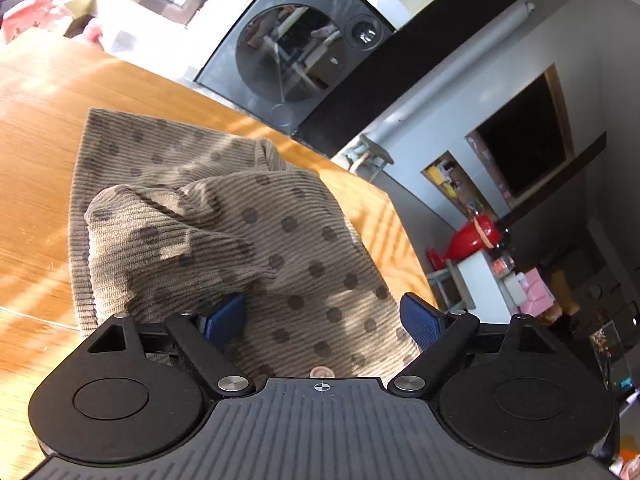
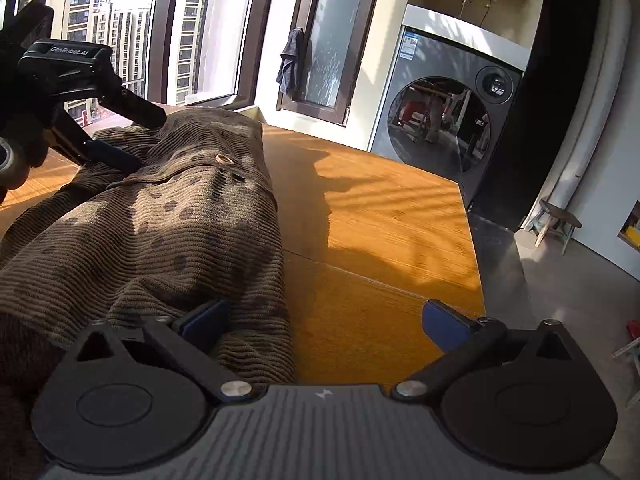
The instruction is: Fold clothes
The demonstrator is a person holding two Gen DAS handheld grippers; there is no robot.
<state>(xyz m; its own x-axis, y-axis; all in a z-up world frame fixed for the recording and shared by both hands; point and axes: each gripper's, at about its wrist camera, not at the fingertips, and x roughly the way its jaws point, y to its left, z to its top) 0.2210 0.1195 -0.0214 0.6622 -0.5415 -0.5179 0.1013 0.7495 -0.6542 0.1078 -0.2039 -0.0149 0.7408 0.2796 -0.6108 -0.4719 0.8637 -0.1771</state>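
Sunlit wooden desk (image 2: 380,240) by the washing machine (image 2: 444,120) holds a brown dotted cardigan (image 2: 168,220), long axis running away from the right gripper (image 2: 324,320). Both grippers sit spread wide, holding nothing: left gripper (image 1: 324,316) straddles the cloth, while the right one's left finger touches the cardigan's near edge.

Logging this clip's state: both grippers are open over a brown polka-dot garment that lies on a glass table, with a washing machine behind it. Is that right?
One detail is off: the table is wooden, not glass; the right wrist view shows its orange grain. The rest stands: the left gripper and right gripper are open, the brown polka-dot garment lies on the table, and the washing machine stands behind.
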